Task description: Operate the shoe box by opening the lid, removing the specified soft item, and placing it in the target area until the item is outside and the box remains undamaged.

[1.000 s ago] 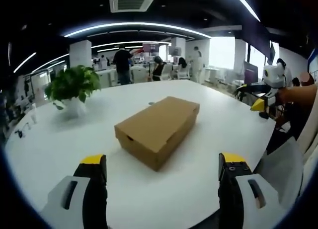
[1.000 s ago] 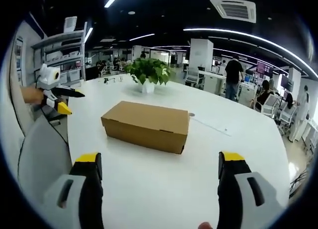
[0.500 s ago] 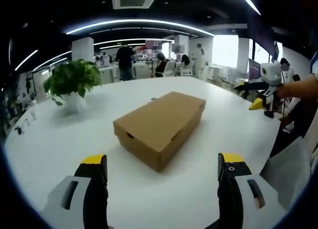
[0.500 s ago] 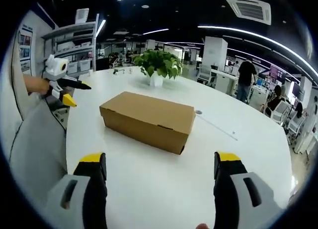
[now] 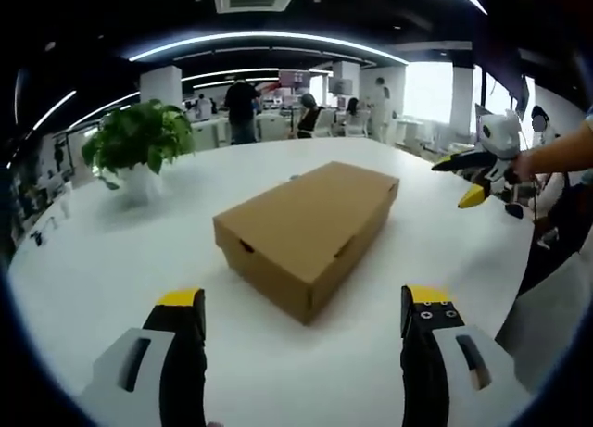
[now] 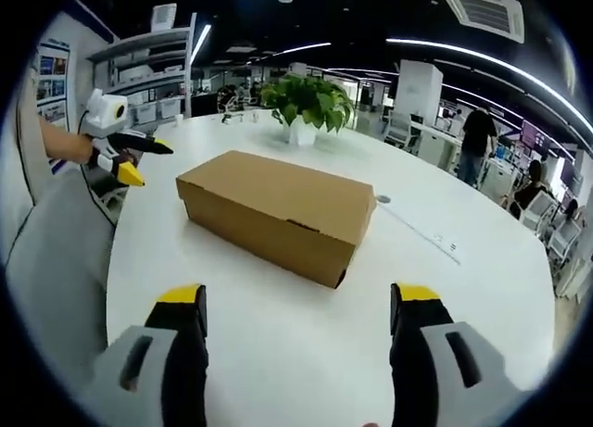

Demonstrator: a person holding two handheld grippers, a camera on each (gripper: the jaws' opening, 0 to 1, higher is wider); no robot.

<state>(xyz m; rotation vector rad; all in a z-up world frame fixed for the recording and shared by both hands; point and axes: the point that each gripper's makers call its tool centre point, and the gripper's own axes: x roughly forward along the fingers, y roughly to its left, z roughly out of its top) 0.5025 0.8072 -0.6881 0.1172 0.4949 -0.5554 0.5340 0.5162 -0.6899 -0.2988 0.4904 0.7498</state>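
Observation:
A closed brown cardboard shoe box (image 5: 306, 228) (image 6: 278, 209) lies on the round white table (image 5: 111, 251) (image 6: 482, 288). My left gripper (image 5: 304, 302) is open, its yellow-tipped jaws standing wide apart just short of the box's near corner. My right gripper (image 6: 303, 297) is open too, a little in front of the box's long side. The right gripper (image 5: 477, 172) also comes into the left gripper view from the right, held in a hand. The left gripper (image 6: 120, 154) appears at the left of the right gripper view, open. Nothing is between either pair of jaws.
A potted green plant (image 5: 134, 144) (image 6: 306, 103) stands on the table beyond the box. A thin white strip (image 6: 422, 232) lies on the table right of the box. People and desks (image 5: 246, 112) fill the office behind. Shelving (image 6: 148, 75) stands at the left.
Both views have moved closer to the box, which looks larger now. The box itself has not moved and stays closed. Both grippers stay open.

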